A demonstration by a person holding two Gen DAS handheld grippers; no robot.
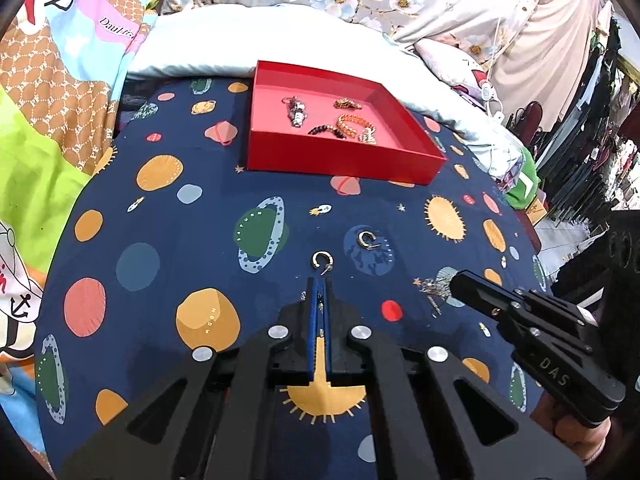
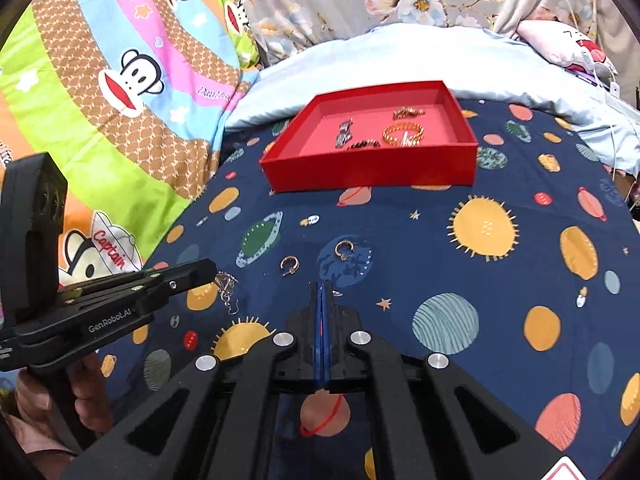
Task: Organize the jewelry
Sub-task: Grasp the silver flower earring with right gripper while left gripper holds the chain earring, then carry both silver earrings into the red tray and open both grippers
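Dangly earring (image 2: pixel 226 288) in left gripper (image 2: pixel 212 270): right view only.

Left gripper (image 1: pixel 320 280) points forward, low over surface; jaws pressed together, blue pads (image 1: pixel 316 312) nearly flush, thin silvery piece pinched between them, identity unclear; same gripper seen side-on from right wrist view, bare hand (image 2: pixel 76 396) wrapped round its handle below. Right gripper (image 2: pixel 324 285) also points forward, jaws closed, pads meeting; in left wrist view it sits to right of left gripper, tips angled inward toward it.
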